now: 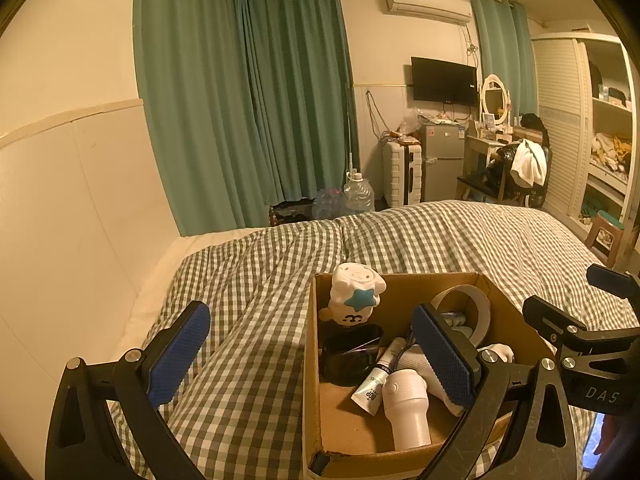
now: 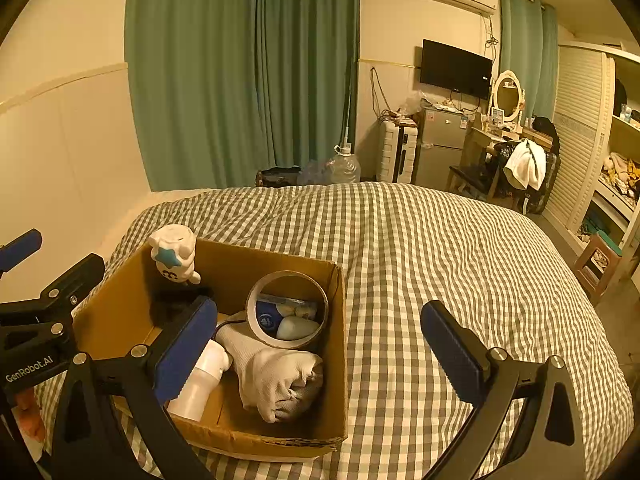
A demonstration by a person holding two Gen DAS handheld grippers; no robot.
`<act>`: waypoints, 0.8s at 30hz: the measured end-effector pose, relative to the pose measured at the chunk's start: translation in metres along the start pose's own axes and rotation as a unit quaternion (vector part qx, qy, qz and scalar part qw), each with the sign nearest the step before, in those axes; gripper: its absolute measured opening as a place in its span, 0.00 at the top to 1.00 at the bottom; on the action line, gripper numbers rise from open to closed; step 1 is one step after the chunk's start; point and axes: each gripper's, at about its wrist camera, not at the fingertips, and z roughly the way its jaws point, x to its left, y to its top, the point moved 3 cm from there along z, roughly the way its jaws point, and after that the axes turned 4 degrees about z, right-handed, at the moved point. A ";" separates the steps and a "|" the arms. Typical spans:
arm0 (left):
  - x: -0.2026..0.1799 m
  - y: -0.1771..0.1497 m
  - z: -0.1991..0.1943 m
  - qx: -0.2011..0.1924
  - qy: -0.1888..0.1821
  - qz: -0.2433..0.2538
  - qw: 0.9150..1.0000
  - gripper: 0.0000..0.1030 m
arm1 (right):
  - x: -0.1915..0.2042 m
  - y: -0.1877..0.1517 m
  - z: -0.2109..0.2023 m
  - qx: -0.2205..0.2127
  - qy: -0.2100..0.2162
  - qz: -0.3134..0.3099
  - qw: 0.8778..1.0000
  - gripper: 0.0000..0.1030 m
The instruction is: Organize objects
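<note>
The cardboard box (image 2: 336,360) sits on the checked bed (image 2: 440,248) and already gathers the toy figure (image 2: 174,254), tape roll (image 2: 286,310), white bottle (image 1: 404,408) and rolled cloth (image 2: 276,380) (packed rather tightly). Left gripper (image 1: 312,354) and right gripper (image 2: 316,350) hover wide open, both empty, near the box.

Both wrist views face across the bed toward the far wall — close above the cardboard box (image 1: 316,364). The left looks from its left side, the right from its right; both share its contents.
</note>
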 end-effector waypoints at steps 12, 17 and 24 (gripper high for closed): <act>0.001 -0.001 0.000 0.002 0.000 0.000 1.000 0.00 | 0.002 -0.001 0.001 0.000 0.000 0.000 1.000 0.01; 0.001 -0.003 0.000 0.004 0.002 -0.001 1.000 0.00 | 0.001 -0.002 0.001 0.001 0.000 0.000 1.000 0.01; 0.002 -0.004 -0.001 0.003 0.003 -0.001 1.000 0.00 | 0.003 -0.003 0.001 0.002 0.000 0.000 1.000 0.01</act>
